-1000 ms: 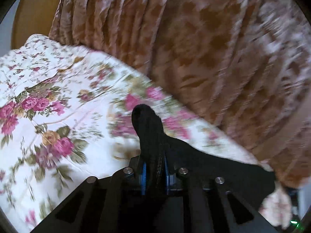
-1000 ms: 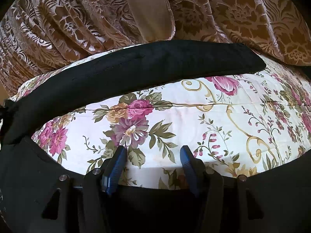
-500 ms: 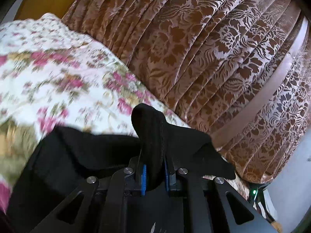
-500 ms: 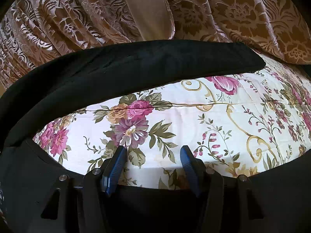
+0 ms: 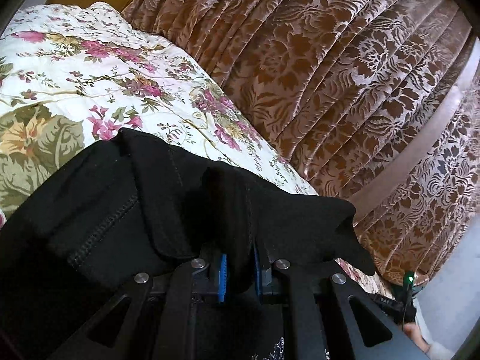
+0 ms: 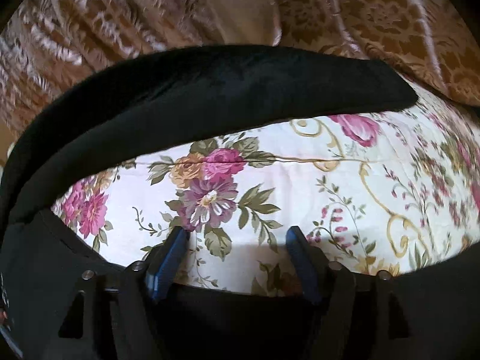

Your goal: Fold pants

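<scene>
pants (image 5: 126, 210): black | bedspread (image 5: 90, 69): cream floral | curtain (image 5: 330, 75): brown damask

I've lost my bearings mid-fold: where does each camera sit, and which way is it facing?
Left wrist: on the left hand-held gripper, facing along the floral bedspread toward the brown curtain; its fingers clamp the black pants.
Right wrist: on the right hand-held gripper, low over the bedspread, facing the curtain; fingers open.
Shared: pants, bedspread, curtain.

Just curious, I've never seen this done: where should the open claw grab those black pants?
I'd guess the free end of the black pants leg, approached from the bedspread side with the right claw: its edge lies flat and exposed.
</scene>
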Demonstrator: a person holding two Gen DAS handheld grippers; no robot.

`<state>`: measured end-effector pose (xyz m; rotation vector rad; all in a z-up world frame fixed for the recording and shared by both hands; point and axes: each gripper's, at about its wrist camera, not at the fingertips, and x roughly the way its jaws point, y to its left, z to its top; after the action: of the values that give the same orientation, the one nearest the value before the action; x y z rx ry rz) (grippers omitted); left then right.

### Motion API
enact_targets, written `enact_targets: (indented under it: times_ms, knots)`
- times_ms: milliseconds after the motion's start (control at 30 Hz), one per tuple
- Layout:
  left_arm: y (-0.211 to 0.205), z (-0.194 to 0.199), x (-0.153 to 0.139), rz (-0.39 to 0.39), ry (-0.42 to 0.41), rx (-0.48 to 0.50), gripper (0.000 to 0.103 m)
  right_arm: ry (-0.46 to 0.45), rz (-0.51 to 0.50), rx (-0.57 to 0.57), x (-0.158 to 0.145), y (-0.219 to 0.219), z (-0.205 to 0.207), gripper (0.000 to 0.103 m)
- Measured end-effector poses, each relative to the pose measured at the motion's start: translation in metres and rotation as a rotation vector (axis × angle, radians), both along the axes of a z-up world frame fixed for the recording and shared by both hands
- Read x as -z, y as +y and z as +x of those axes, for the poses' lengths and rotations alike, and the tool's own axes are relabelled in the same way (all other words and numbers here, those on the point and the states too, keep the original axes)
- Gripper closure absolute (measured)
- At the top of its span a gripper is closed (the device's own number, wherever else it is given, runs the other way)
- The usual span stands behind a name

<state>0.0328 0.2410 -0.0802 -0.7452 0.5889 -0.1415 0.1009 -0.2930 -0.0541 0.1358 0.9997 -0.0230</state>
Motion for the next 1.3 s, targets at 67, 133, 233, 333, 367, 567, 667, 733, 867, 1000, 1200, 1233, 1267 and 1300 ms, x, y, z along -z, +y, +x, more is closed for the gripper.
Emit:
enact_targets:
  times_ms: [67, 133, 233, 333, 367, 567, 667, 733, 867, 1000, 1200, 1233, 1267, 1300]
  knots:
    - [0.000, -0.001, 0.000, 0.003, -0.009, -0.001, 0.089, 0.060, -0.007, -0.011, -0.008, 0.003, 0.011, 0.032]
    - [-0.001, -0.001, 0.001, 0.008, -0.015, -0.001, 0.089, 0.036, 0.080, 0.002, -0.024, 0.000, 0.021, 0.032]
    - [0.000, -0.002, 0.002, 0.009, -0.022, 0.001, 0.089, -0.024, 0.205, 0.042, -0.054, 0.003, 0.041, 0.032]
    - [-0.002, -0.003, 0.002, 0.023, -0.028, 0.005, 0.090, -0.029, 0.276, 0.022, -0.074, 0.021, 0.069, 0.032]
    - [-0.002, -0.003, 0.002, 0.025, -0.029, 0.008, 0.090, -0.028, 0.296, 0.012, -0.080, 0.028, 0.081, 0.032]
    - [-0.003, -0.003, 0.002, 0.025, -0.036, 0.012, 0.090, 0.008, 0.327, -0.012, -0.098, 0.078, 0.151, 0.032]
    - [-0.002, -0.003, 0.002, 0.024, -0.040, 0.015, 0.090, 0.067, 0.364, 0.031, -0.086, 0.092, 0.176, 0.032]
    - [-0.002, -0.004, 0.003, 0.024, -0.043, 0.017, 0.090, 0.103, 0.363, 0.051, -0.075, 0.095, 0.185, 0.033]
    - [-0.002, -0.004, 0.003, 0.025, -0.047, 0.018, 0.089, 0.151, 0.377, 0.146, -0.054, 0.087, 0.187, 0.050]
    - [-0.003, -0.003, 0.002, 0.025, -0.048, 0.021, 0.089, 0.195, 0.518, 0.188, -0.028, 0.064, 0.178, 0.084]
    - [0.001, -0.004, -0.006, 0.006, -0.029, 0.001, 0.089, 0.073, 0.579, 0.121, -0.049, 0.043, 0.143, 0.093]
    - [0.003, -0.005, -0.012, 0.005, -0.036, -0.012, 0.089, 0.047, 0.583, 0.102, -0.057, 0.041, 0.135, 0.093]
    - [0.004, -0.007, -0.018, 0.005, -0.047, -0.024, 0.090, 0.027, 0.583, 0.081, -0.065, 0.040, 0.125, 0.093]
    - [0.008, -0.009, -0.027, 0.001, -0.070, -0.040, 0.090, 0.012, 0.583, 0.062, -0.071, 0.039, 0.116, 0.094]
